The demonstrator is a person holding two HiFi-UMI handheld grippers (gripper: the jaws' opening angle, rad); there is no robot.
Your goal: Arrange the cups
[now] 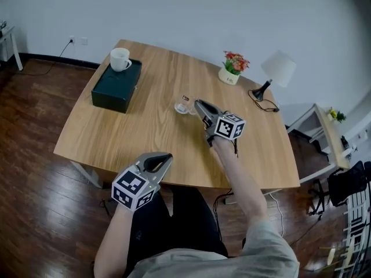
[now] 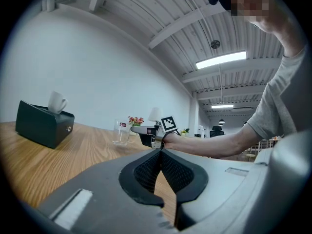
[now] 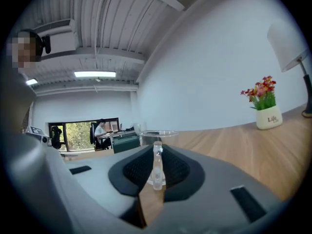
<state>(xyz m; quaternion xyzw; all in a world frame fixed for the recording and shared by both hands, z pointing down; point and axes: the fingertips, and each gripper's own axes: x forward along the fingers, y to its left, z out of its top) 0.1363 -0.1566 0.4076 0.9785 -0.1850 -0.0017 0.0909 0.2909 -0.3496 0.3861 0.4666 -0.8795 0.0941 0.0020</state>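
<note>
Clamping the handle of the glass (image 3: 168,138), the right gripper (image 3: 157,169) is over the middle of the table (image 1: 145,135); the glass bears a small red label, unreadable. The left gripper (image 2: 161,167), jaws together and empty, is at the near edge. A mug (image 1: 120,59) stands on a dark box (image 1: 115,88). The flower pot (image 3: 269,117) reads "Life".

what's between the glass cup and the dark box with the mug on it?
Nothing. In the head view, only bare tabletop separates the glass cup and the dark box.

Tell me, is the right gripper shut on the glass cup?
Shut on it: the right gripper pinches a clear part of the glass cup between its jaws.
</note>
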